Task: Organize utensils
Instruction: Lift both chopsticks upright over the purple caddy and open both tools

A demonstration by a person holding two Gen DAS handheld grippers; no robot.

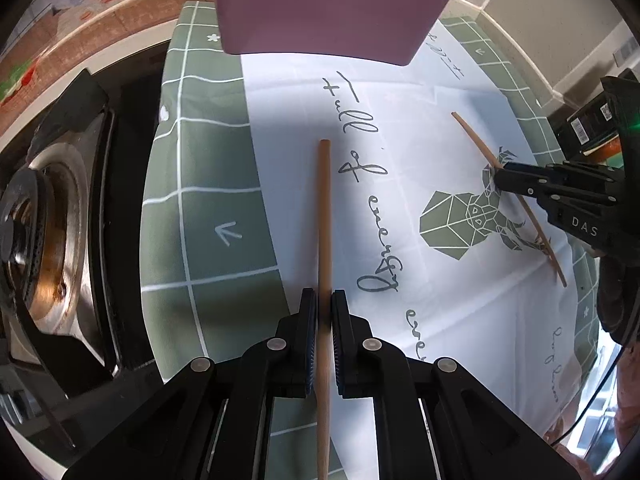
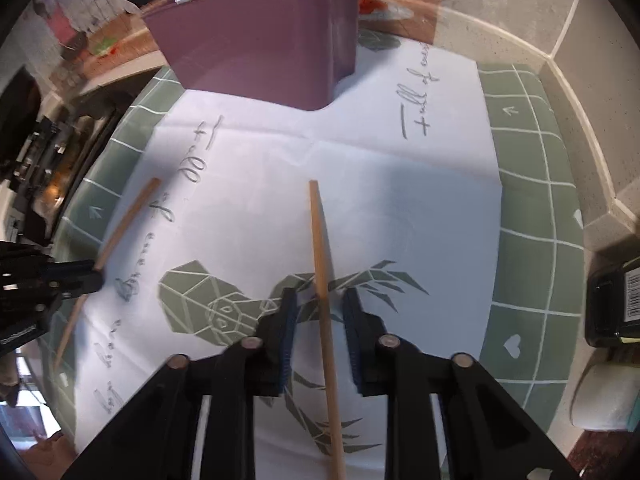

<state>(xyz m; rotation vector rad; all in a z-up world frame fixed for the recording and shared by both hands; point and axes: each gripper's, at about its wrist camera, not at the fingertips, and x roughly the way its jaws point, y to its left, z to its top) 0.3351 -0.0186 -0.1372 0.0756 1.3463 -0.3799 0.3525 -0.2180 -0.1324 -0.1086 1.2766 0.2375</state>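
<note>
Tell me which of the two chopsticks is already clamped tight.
The chopstick in the left claw: its chopstick is pinched between closed fingers. The other chopstick lies on the cloth between the right claw's still-open fingers.

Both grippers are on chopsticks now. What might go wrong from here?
The right gripper is open around its chopstick; lifting before closing would leave it on the cloth. The left gripper pinches its chopstick far from the front tip, so it may swing and hit the purple bin wall.
</note>
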